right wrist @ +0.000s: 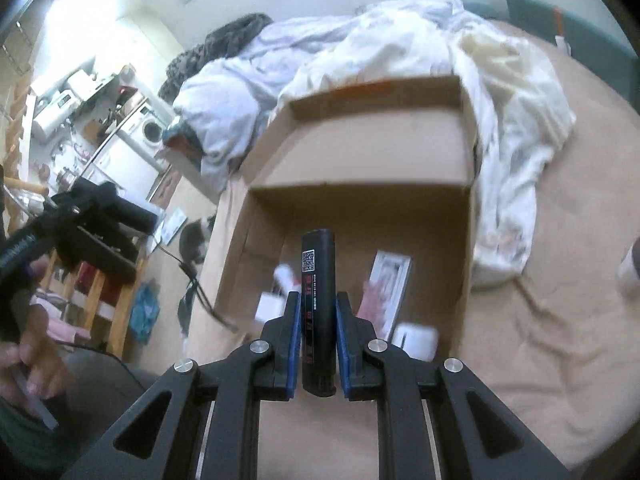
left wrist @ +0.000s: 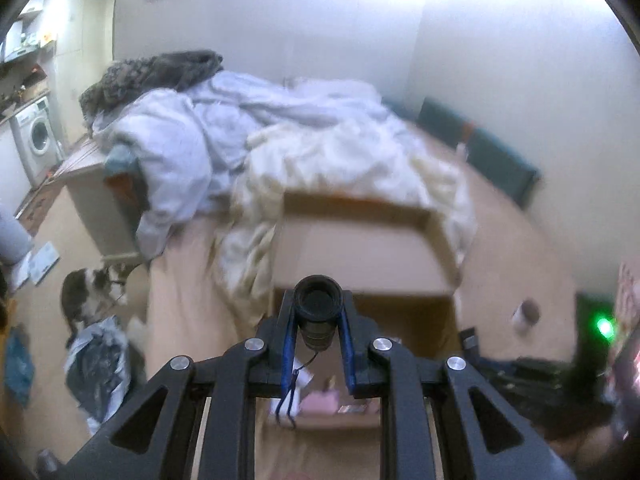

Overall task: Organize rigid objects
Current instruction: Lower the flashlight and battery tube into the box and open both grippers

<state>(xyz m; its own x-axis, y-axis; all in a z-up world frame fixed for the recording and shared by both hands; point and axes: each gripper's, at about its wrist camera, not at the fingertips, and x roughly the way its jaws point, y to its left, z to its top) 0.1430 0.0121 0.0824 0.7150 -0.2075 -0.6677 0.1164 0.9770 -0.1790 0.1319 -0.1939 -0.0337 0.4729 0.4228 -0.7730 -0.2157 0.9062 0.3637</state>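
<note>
In the left wrist view my left gripper (left wrist: 318,320) is shut on a short black cylinder with a lens end (left wrist: 317,294); a thin cord hangs from it. It is held above the near end of an open cardboard box (left wrist: 360,256) that stands on the bed. In the right wrist view my right gripper (right wrist: 318,298) is shut on a flat black bar with a QR label (right wrist: 318,252), upright over the same box (right wrist: 372,148). On the box floor lie a pink and white packet (right wrist: 386,288) and white items (right wrist: 416,340). The left gripper (right wrist: 100,216) also shows at the left, held by a hand (right wrist: 36,320).
Crumpled white and pale blue bedding (left wrist: 320,152) is heaped behind the box. A small cup-like cylinder (left wrist: 526,314) stands on the beige sheet to the right. A cat (left wrist: 86,292) and a plastic bag (left wrist: 98,360) are on the floor at the left. A washing machine (left wrist: 38,136) stands far left.
</note>
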